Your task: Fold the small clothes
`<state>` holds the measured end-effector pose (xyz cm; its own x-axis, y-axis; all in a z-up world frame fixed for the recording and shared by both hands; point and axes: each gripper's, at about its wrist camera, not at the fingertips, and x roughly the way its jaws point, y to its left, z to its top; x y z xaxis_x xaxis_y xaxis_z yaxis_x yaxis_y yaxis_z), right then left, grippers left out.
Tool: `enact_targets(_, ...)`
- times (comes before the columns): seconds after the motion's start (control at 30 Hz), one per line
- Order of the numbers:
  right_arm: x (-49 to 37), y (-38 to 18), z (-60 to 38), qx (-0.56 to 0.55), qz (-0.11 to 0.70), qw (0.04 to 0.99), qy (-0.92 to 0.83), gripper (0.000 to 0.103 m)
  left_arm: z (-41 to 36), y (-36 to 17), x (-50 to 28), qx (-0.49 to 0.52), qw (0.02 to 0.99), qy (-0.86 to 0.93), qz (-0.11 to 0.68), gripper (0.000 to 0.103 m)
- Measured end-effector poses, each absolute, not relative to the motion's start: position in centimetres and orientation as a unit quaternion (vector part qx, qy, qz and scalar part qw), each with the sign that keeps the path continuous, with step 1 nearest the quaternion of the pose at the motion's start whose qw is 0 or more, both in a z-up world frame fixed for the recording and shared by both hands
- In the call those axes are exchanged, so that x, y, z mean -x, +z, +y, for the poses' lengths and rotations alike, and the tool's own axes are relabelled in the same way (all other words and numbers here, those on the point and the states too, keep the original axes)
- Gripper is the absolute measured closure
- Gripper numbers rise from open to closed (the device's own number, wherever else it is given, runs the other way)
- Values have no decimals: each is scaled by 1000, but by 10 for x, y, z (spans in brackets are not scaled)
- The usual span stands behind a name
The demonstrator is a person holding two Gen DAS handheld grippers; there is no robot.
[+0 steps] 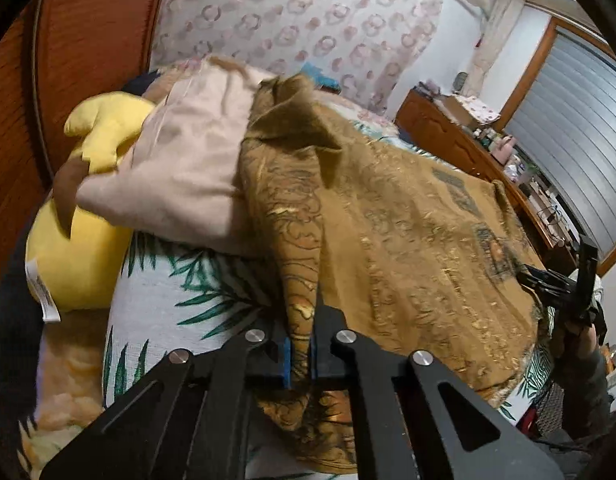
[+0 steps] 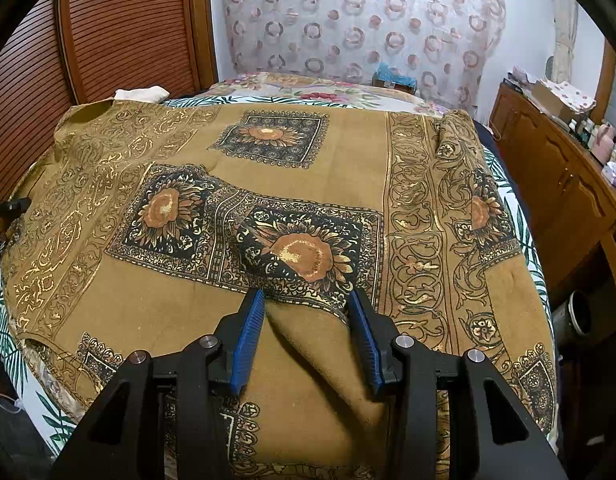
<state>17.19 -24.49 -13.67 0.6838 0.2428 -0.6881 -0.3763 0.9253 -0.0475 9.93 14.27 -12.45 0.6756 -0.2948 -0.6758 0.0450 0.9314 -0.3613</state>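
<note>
Left gripper (image 1: 300, 360), clamped on a pinched edge of the mustard-brown printed cotton garment (image 2: 308, 200) at lower centre; right gripper (image 2: 308, 336), jaws parted, straddles a raised fold lower centre.

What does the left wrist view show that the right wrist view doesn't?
Left wrist only: left gripper with jaws shut on a fold of the brown cloth, a yellow plush and a beige pillow beside it.

Right wrist only: right gripper with jaws open over the cloth's near edge, and the sunflower squares lying flat.

Both: the cloth spread on the bed, the ring-pattern curtain, the wooden cabinet.
</note>
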Motion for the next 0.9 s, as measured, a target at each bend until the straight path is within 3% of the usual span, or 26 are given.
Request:
enact_targets(0.33, -167, -124, -271, 56, 337, 926, 164, 57, 71, -43, -113, 120, 923, -186, 314, 98)
enact_targets(0.9, -118, -99, -366, -18, 299, 946, 127, 57, -141, 16, -197, 18, 881, -363, 302, 98)
